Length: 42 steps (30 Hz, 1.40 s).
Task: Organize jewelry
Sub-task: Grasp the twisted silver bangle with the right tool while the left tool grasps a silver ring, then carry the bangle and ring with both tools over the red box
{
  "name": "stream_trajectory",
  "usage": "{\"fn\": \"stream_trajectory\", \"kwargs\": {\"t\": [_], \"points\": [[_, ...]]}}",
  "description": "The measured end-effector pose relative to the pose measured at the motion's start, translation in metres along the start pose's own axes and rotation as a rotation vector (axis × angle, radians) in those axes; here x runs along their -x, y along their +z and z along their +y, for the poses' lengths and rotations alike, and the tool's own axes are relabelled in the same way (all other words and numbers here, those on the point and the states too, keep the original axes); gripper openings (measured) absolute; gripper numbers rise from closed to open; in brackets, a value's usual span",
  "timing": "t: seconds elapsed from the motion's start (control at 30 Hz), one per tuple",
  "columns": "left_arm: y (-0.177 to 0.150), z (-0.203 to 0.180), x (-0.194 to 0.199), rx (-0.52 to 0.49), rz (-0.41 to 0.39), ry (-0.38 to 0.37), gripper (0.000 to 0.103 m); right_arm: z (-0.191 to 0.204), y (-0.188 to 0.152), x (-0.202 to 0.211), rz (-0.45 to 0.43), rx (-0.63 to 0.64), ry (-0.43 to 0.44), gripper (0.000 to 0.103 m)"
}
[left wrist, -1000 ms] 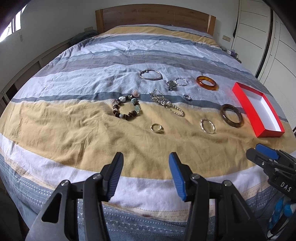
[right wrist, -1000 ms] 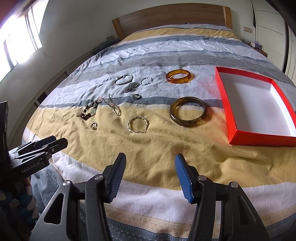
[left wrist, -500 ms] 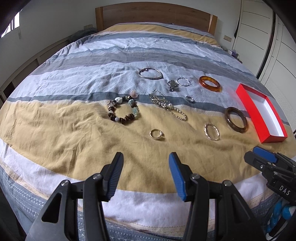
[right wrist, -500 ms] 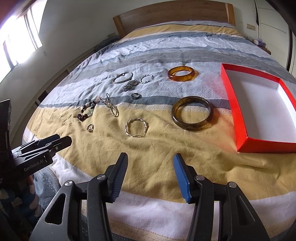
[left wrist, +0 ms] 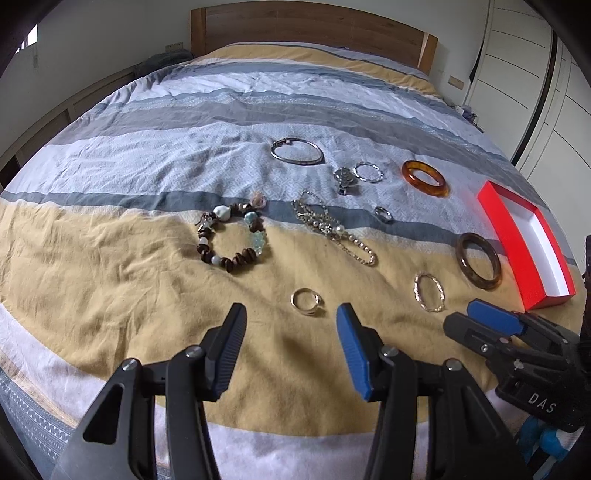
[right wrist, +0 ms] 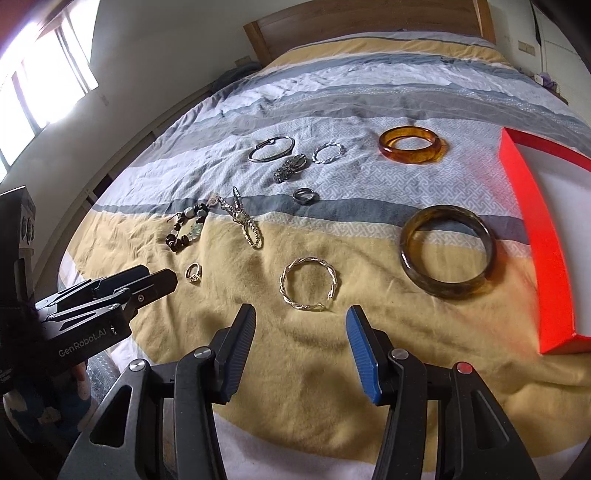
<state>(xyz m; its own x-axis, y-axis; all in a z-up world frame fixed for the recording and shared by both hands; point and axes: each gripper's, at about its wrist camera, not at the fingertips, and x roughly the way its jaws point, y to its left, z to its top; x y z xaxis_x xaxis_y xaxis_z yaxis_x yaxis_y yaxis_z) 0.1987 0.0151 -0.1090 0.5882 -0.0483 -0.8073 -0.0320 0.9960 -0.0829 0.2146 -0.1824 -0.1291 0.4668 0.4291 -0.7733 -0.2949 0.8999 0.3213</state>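
Note:
Several pieces of jewelry lie on the striped bed cover. A small gold ring (left wrist: 306, 301) lies just ahead of my open left gripper (left wrist: 291, 321). A twisted gold bangle (right wrist: 308, 284) lies just ahead of my open right gripper (right wrist: 300, 326). A dark brown bangle (right wrist: 447, 257) lies beside the open red box (right wrist: 546, 240), which has a white inside. An amber bangle (right wrist: 410, 144), a beaded bracelet (left wrist: 232, 236), a chain (left wrist: 332, 229), a silver bangle (left wrist: 296, 151) and small silver pieces lie farther out. Both grippers are empty.
The bed's wooden headboard (left wrist: 314, 29) stands at the far end. White wardrobe doors (left wrist: 535, 74) are on the right and a window (right wrist: 33, 85) on the left. The red box also shows in the left wrist view (left wrist: 524, 247).
Both grippers have moved forward and lower over the bed, closer to the gold ring and the twisted bangle. Both stay open.

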Motion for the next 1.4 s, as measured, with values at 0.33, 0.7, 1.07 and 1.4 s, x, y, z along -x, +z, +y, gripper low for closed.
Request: {"fn": "stream_trajectory", "kwargs": {"t": [0.33,0.7,1.07,1.4], "points": [[0.003,0.003,-0.027,0.022,0.038,-0.022,0.048,-0.007,0.009,-0.029,0.022,-0.004,0.000,0.051],[0.002,-0.001,-0.042,0.007,0.056,-0.025,0.032,-0.010,0.012,-0.043,0.028,-0.002,0.017,0.052],[0.002,-0.007,-0.046,-0.017,0.053,-0.023,0.019,-0.010,0.011,-0.045,0.024,0.020,0.016,0.041],[0.005,-0.005,-0.022,-0.004,0.027,0.000,0.019,0.006,0.012,-0.017,-0.007,0.052,0.029,0.040]]}}
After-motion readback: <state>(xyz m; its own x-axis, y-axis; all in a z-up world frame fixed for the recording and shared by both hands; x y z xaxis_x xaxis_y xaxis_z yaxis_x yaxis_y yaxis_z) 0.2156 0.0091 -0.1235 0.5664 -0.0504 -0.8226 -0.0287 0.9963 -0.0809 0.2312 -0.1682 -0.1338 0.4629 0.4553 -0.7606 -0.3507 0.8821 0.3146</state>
